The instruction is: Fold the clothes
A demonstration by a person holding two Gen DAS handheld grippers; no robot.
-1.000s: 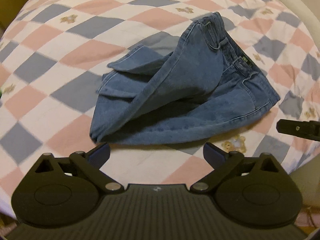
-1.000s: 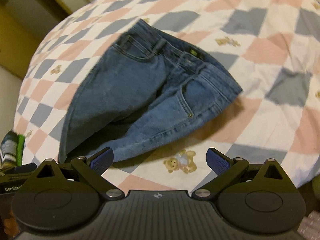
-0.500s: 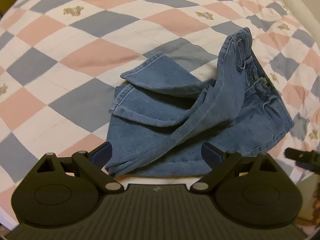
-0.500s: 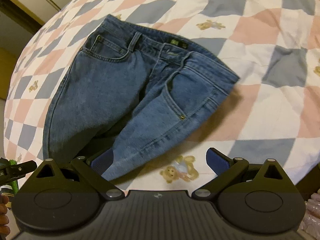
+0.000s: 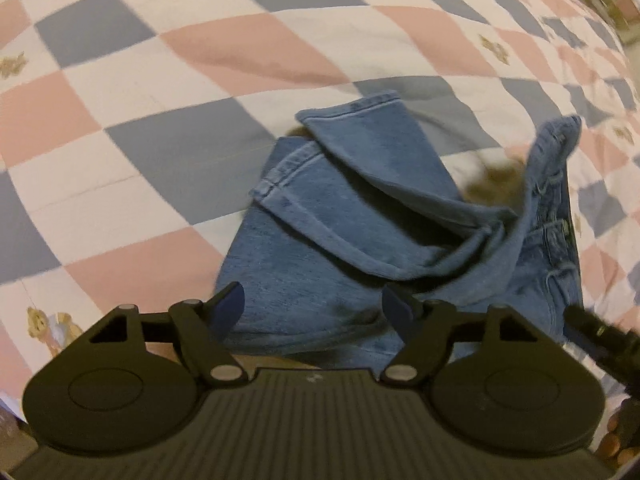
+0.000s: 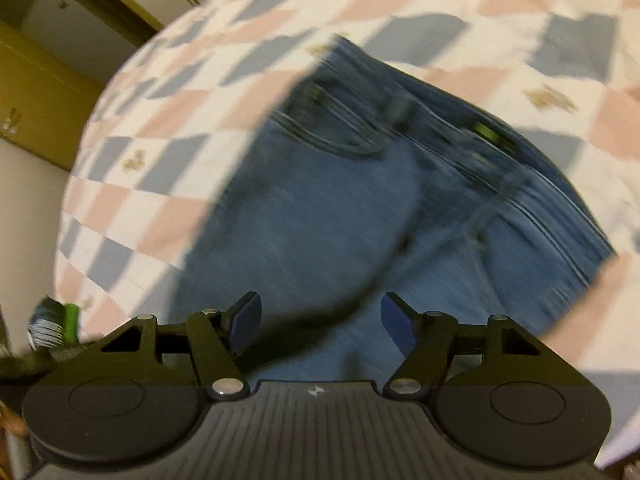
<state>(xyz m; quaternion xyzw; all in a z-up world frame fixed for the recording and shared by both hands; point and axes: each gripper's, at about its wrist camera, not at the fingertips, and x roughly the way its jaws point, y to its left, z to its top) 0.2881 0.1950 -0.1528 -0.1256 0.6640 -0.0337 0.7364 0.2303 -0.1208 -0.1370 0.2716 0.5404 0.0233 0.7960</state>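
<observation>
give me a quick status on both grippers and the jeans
Left gripper open, over the leg fold. Right gripper open, over the seat. Jeans half folded on the quilt, ungripped. Nothing in the way.

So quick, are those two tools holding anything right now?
Left tool: open, empty, over the blue denim jeans.
Right tool: open, empty, over the jeans' waist end.

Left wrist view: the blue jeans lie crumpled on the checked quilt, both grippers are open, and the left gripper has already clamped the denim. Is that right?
Not quite. In the left wrist view the left gripper is open over the jeans, its jaws apart with nothing clamped. The rest holds: the jeans lie crumpled on the checked quilt, and the right gripper is open too.
</observation>
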